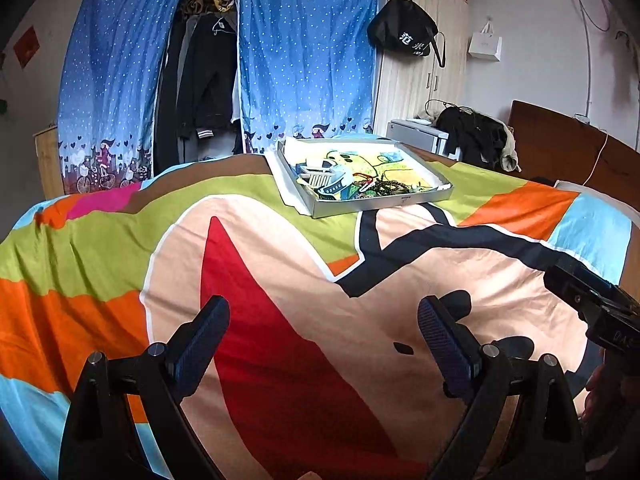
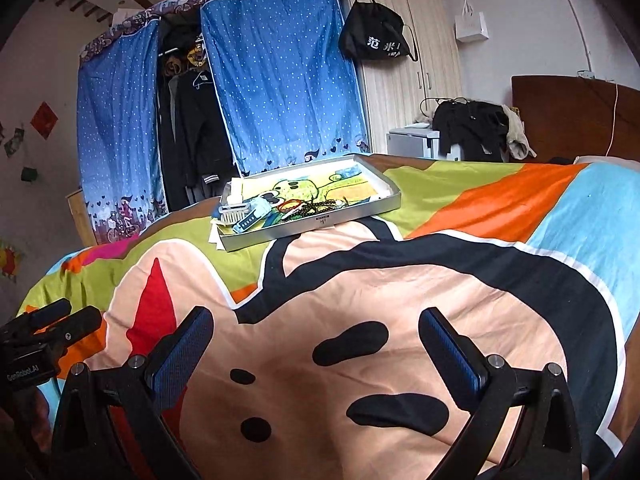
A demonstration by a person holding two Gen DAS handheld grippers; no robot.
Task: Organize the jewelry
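Note:
A shallow grey tray lined with a yellow cartoon picture rests on the far side of the bed. Its near corner holds a pile of jewelry: dark bead strings, an orange bracelet and a blue-white watch-like piece beside a small white basket. My left gripper hovers open over the bedspread, well short of the tray, holding nothing. My right gripper is likewise open and empty. Each gripper's body shows at the edge of the other's view.
The bed is covered by a bright cartoon bedspread. Behind it hang blue dotted wardrobe curtains with dark clothes between them. A black bag hangs on a pale cupboard; a clothes-covered white unit and wooden headboard stand at right.

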